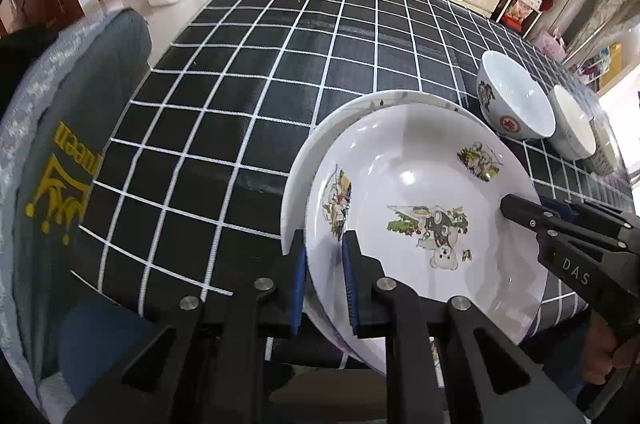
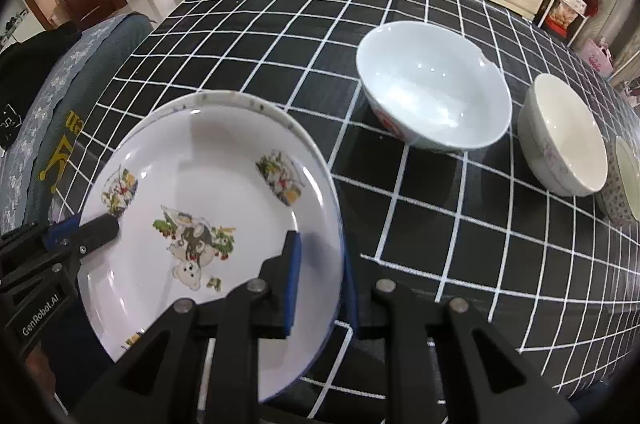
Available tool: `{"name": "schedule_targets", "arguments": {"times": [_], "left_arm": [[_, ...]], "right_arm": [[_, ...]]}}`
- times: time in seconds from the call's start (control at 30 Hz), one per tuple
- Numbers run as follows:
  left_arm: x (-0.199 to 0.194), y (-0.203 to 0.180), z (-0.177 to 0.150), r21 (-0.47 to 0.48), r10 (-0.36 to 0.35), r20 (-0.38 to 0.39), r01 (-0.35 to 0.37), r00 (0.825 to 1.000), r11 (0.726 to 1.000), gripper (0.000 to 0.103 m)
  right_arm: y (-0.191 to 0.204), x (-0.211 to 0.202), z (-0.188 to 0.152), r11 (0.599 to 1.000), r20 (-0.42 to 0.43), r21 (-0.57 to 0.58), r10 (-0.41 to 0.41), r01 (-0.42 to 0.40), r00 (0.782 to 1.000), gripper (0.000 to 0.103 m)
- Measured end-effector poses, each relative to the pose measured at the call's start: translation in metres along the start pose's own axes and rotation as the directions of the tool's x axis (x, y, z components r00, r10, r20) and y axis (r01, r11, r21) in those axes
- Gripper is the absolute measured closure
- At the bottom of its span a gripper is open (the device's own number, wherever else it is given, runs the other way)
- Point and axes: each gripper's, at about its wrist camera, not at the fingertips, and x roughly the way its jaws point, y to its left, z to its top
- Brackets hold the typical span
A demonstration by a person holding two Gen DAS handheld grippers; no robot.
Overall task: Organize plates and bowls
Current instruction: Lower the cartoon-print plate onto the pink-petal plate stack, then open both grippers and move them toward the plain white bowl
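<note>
Checked tablecloth (image 2: 400,184) bears cartoon plate (image 2: 208,160), its rims between both grippers' jaws.

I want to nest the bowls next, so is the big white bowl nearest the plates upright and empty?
Upright and empty: the big white bowl stands mouth-up on the checked cloth, its bare interior showing.

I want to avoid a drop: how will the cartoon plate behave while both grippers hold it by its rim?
The cartoon plate looks glossy, so probably slippery between the pads. It seems rigid, likely breakable. Held at opposite rims by left gripper and right gripper, it should stay level.
</note>
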Motion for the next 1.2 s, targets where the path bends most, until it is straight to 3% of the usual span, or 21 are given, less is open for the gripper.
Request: {"name": "schedule_targets", "arguments": {"times": [0.1,0.17,0.23,0.33,0.57,0.73,0.9,1.07,1.2], "left_arm": [[-0.006,-0.004,-0.003,0.013,-0.008,0.01,0.008,1.0,1.0,0.072],[-0.01,-0.01,-0.005,0.04,0.043,0.028,-0.044,0.999,0.998,0.06],[-0.016,-0.016,-0.007,0.081,0.089,0.057,-0.094,0.994,0.992,0.06],[-0.025,-0.021,-0.011,0.107,0.073,0.08,-0.082,0.994,0.991,0.053],[-0.044,-0.04,-0.016,0.121,0.003,0.12,-0.018,0.993,0.992,0.053],[-0.053,-0.059,-0.017,0.152,-0.046,0.148,0.023,0.988,0.988,0.053],[-0.07,-0.08,-0.017,0.171,-0.065,0.202,0.031,0.977,0.985,0.053],[-0.088,-0.105,-0.021,0.222,-0.069,0.268,0.008,0.961,0.975,0.053],[-0.101,-0.118,-0.023,0.233,-0.105,0.291,0.036,0.951,0.972,0.05]], "right_arm": [[-0.001,0.0,-0.005,1.0,-0.002,0.002,0.002,-0.002,1.0,0.071],[-0.003,0.0,-0.008,1.0,-0.012,0.012,0.012,-0.012,1.0,0.059],[-0.005,-0.003,-0.012,1.0,-0.001,0.017,0.012,-0.012,1.0,0.05],[-0.006,-0.009,-0.017,1.0,0.02,0.013,-0.008,0.008,1.0,0.044],[-0.015,-0.04,-0.028,0.998,0.114,0.054,-0.021,0.015,0.993,0.028],[-0.03,-0.068,-0.035,0.991,0.205,0.097,-0.114,0.095,0.972,0.017],[-0.051,-0.084,-0.041,0.988,0.202,0.115,-0.125,0.104,0.971,0.014],[-0.059,-0.11,-0.052,0.986,0.263,0.103,-0.154,0.131,0.953,0.011],[-0.069,-0.121,-0.059,0.991,0.236,0.102,-0.112,0.09,0.965,0.009]]}}
